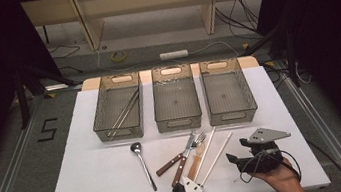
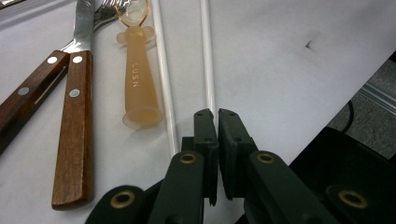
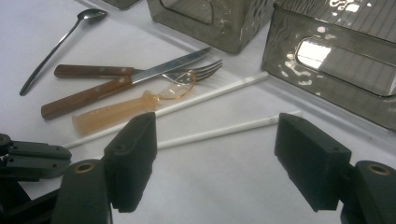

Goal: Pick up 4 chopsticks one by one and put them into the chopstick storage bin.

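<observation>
Two thin white sticks lie side by side on the white table (image 1: 95,187). My left gripper (image 2: 217,116) is shut on the near end of the right-hand white stick (image 2: 207,60). The other white stick (image 2: 163,79) passes just left of the jaws, untouched. In the high view the left gripper (image 1: 193,181) sits at the table's front edge. My right gripper (image 1: 236,150) rests to the right of the sticks. Its jaws stand wide open (image 3: 219,158) with nothing between them; only bare table lies beneath.
An orange translucent spoon (image 2: 137,88), a wooden-handled knife (image 1: 177,158) and fork (image 3: 196,72) lie left of the sticks. A metal spoon (image 1: 143,165) lies farther left. Three grey bins (image 1: 179,122) stand at the back; the left bin (image 1: 120,131) holds metal rods (image 1: 125,112).
</observation>
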The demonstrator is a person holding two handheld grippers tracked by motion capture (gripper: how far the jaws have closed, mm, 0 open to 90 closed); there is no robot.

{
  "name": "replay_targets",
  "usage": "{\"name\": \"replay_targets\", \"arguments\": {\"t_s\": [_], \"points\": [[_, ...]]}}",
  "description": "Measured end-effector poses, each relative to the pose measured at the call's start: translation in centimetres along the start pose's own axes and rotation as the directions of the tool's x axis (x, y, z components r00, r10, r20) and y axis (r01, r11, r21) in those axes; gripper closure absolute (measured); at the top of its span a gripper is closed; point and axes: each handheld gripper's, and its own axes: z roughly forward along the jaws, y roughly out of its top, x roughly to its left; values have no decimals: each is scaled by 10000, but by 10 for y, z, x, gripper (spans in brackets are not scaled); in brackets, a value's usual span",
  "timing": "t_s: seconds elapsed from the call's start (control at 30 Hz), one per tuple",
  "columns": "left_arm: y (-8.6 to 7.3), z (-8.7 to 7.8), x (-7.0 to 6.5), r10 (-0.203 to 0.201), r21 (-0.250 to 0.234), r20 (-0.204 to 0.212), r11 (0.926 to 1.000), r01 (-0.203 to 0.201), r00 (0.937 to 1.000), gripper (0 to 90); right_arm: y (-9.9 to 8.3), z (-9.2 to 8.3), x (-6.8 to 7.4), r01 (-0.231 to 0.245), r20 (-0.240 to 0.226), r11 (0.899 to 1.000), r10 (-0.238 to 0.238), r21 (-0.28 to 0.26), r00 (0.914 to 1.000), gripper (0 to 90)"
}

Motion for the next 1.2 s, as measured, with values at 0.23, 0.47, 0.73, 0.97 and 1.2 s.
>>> {"name": "replay_targets", "arguments": {"t_s": [0.23,0.47,0.73,0.97,1.2], "points": [[2,0,0,105,148,7,9998,-106,9999,844,0,0,0,-1,-9,10000,1,-9,10000,308],[1,1,-2,412,99,-101,9991,-411,9991,860,0,0,0,-4,-6,10000,4,14,10000,309],[8,-1,5,556,348,570,9977,-576,9968,864,2,-1,0,93,-110,10000,-94,-21,9999,312],[22,-8,14,721,565,1005,9953,-780,9923,865,4,-2,5,712,-475,9974,-717,-115,9963,312],[36,-15,27,777,791,1316,9929,-886,9883,865,4,7,19,2026,-1112,9792,-2008,49,9733,312]]}}
